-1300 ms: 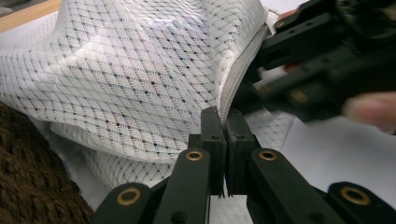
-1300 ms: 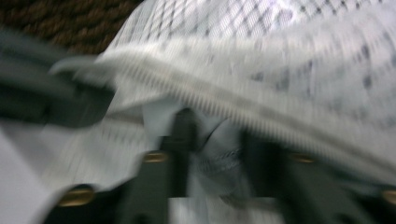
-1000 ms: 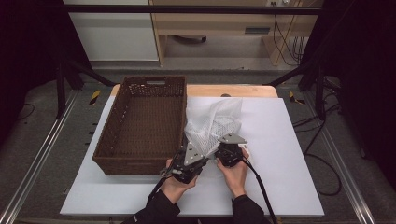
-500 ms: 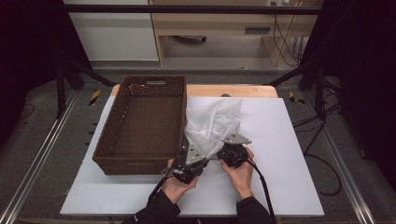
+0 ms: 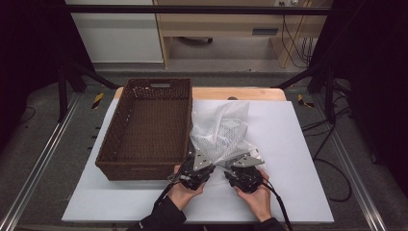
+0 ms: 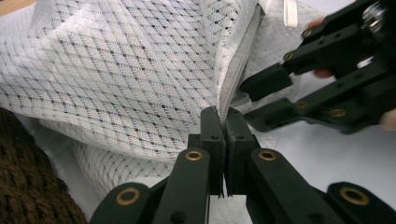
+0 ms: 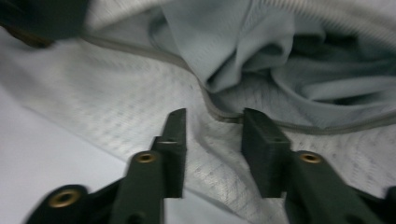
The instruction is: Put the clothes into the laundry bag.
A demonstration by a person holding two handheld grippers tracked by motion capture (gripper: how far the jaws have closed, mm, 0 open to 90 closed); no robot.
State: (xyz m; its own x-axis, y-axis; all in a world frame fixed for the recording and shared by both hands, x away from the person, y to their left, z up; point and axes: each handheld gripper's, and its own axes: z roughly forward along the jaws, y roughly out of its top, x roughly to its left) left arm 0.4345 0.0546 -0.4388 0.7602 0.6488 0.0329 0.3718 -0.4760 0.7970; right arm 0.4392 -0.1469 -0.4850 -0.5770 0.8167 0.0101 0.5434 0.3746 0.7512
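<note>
A white mesh bag (image 5: 223,127) lies crumpled on the white table beside the wicker basket. My left gripper (image 5: 200,159) is shut on the bag's grey zipper edge (image 6: 237,65), its jaws (image 6: 223,119) pressed together on the seam. Just right of it, my right gripper (image 5: 231,166) stands open over the bag's lower mesh layer (image 7: 116,107). Its jaws (image 7: 212,126) have just opened and then closed a little. The zipper line crosses between them, untouched by the pads. In the left gripper view the right gripper (image 6: 252,100) sits close by, gaping.
The empty brown wicker basket (image 5: 144,166) stands at the left, its long wall touching the bag. The white table (image 5: 298,144) stretches bare to the right. A wooden board edge (image 5: 240,93) runs along the back.
The right gripper has let go of the bag edge, opened, and drawn back toward the near edge and slightly right. The left gripper has kept its grip and place.
</note>
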